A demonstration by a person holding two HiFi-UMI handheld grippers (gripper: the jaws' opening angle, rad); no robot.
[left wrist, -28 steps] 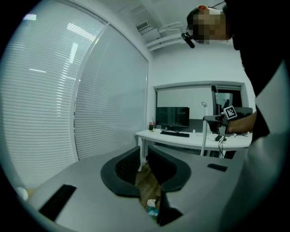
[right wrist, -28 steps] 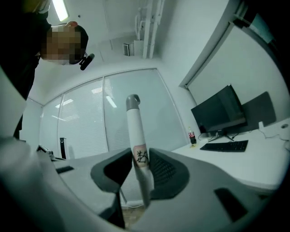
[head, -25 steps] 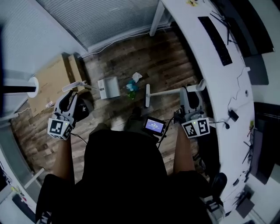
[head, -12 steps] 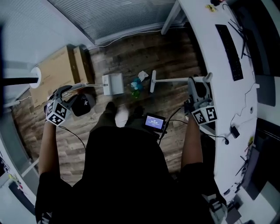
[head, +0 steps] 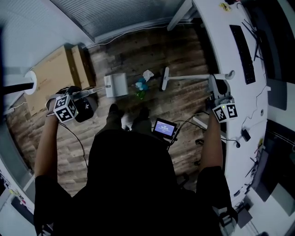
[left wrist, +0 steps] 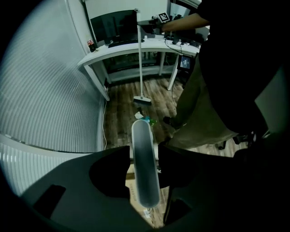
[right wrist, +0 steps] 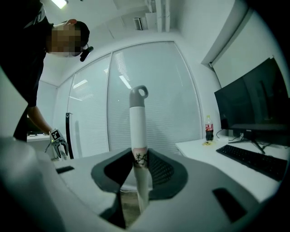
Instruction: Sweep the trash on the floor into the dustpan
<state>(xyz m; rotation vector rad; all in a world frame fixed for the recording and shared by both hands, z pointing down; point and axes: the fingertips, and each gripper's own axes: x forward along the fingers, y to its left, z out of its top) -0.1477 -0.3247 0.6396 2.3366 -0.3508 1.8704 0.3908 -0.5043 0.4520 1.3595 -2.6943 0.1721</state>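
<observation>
Looking at a small trash pile (head: 140, 84), crumpled white paper plus blue-green bits, on the wood floor (head: 138, 55) right between dustpan (head: 116, 85) and broom head (head: 164, 79). Got the right gripper (right wrist: 138, 170) clamped on the broom stick (head: 193, 76), left gripper (left wrist: 144, 158) with jaws opening around the dustpan handle (left wrist: 143, 140). Bare floor beyond, hemmed in by desk (head: 216, 41), cardboard box (head: 50, 83) and blinds (head: 115, 14).

**Floor and Desk, Counted**

One dustpan (head: 115, 85); one broom (head: 193, 77); three pieces of trash in one cluster, namely one white scrap (head: 148, 74), one blue scrap (head: 141, 84) and one green scrap (head: 139, 95); two shoes (head: 113, 110); one small lit screen (head: 164, 129); one white desk (head: 216, 39), bearing one keyboard (head: 243, 55) and one bottle (right wrist: 208, 128); cardboard (head: 50, 78) by the wall, one box or two, hard to tell.
</observation>
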